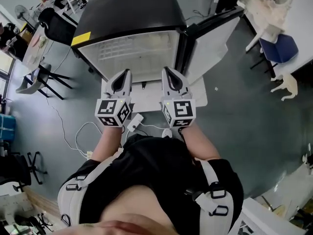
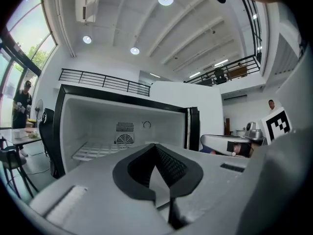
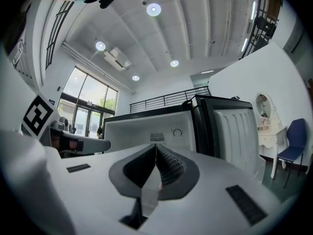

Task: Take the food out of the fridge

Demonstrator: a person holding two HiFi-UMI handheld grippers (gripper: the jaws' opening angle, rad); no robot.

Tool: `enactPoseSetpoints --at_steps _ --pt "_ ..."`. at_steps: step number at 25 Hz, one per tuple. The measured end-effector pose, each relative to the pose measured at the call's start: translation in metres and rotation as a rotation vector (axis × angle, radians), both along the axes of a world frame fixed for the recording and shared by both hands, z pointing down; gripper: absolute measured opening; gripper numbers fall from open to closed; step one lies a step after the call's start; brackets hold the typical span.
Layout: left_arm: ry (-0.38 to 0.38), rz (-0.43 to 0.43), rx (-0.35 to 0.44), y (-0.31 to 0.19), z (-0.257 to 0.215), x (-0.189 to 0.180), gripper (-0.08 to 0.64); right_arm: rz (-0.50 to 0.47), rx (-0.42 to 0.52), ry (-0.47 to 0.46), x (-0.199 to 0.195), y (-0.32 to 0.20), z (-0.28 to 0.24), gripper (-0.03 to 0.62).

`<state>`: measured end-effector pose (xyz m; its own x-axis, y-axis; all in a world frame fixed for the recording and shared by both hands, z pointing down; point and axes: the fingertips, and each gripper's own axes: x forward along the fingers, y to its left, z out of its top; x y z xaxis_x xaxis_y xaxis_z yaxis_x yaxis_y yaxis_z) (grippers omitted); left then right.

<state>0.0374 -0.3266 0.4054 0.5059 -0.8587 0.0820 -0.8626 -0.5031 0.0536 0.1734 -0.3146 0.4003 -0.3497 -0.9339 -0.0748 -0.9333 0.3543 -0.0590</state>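
Note:
A small black fridge (image 1: 132,13) stands on the floor ahead with its door (image 1: 210,38) swung open to the right. Its white interior (image 2: 122,126) shows a wire shelf (image 2: 95,150) and a round vent at the back; I see no food in the part that shows. My left gripper (image 1: 125,72) and right gripper (image 1: 167,70) are side by side just in front of the opening, pointing level at it. The left gripper (image 2: 155,146) is shut with nothing between its pads. The right gripper (image 3: 155,146) is also shut and empty. The right gripper view shows the fridge (image 3: 151,126) and its door (image 3: 234,131).
A white board (image 1: 198,99) lies under the fridge. A power strip (image 1: 134,122) and white cables trail on the floor near my feet. Black chairs (image 1: 46,77) stand at left; a blue chair (image 1: 281,48) and a small wooden figure (image 1: 286,84) at right.

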Motion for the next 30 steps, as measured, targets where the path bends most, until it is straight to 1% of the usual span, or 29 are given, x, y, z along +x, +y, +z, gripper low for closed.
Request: enactPoseSetpoints --at_steps 3,6,8,10,11,13,14,15,16,18,21,24,26,30 --pt "0.005 -0.027 -0.013 -0.016 0.000 -0.005 0.003 -0.029 -0.024 0.011 -0.001 -0.020 0.006 0.009" --pt "-0.009 -0.033 -0.018 -0.025 0.004 -0.011 0.003 -0.044 -0.040 0.034 -0.010 -0.033 0.015 0.009" --pt "-0.002 -0.037 -0.021 -0.031 0.005 -0.016 0.003 -0.051 -0.041 0.052 -0.015 -0.037 0.018 0.009" --pt "0.007 -0.039 -0.016 -0.038 0.004 -0.019 0.003 -0.066 -0.023 0.088 -0.019 -0.045 0.015 0.009" --pt "0.009 -0.039 -0.012 -0.042 0.003 -0.019 0.003 -0.079 -0.014 0.123 -0.021 -0.050 0.014 0.009" --pt "0.013 -0.039 -0.011 -0.047 0.003 -0.020 0.003 -0.115 -0.014 0.226 -0.029 -0.061 0.016 0.011" --pt "0.016 -0.040 -0.013 -0.048 0.004 -0.022 0.003 -0.138 -0.022 0.285 -0.034 -0.065 0.019 0.027" --pt "0.020 -0.042 -0.015 -0.048 0.005 -0.024 0.003 -0.160 -0.029 0.342 -0.039 -0.068 0.022 0.083" --pt "0.022 -0.044 -0.015 -0.048 0.006 -0.027 0.003 -0.176 -0.028 0.400 -0.044 -0.071 0.023 0.116" --pt "0.026 -0.048 -0.020 -0.050 0.008 -0.032 0.003 -0.182 -0.007 0.529 -0.051 -0.079 0.024 0.158" --pt "0.032 -0.050 -0.025 -0.051 0.011 -0.038 0.003 -0.171 0.014 0.744 -0.058 -0.089 0.031 0.173" --pt "0.035 -0.049 -0.024 -0.051 0.012 -0.041 0.003 -0.201 -0.057 0.947 -0.061 -0.102 0.055 0.186" --pt "0.035 -0.048 -0.028 -0.051 0.014 -0.043 0.003 -0.201 -0.096 1.051 -0.062 -0.110 0.069 0.199" --pt "0.038 -0.048 -0.037 -0.048 0.019 -0.046 0.003 -0.167 -0.106 1.208 -0.062 -0.124 0.085 0.199"
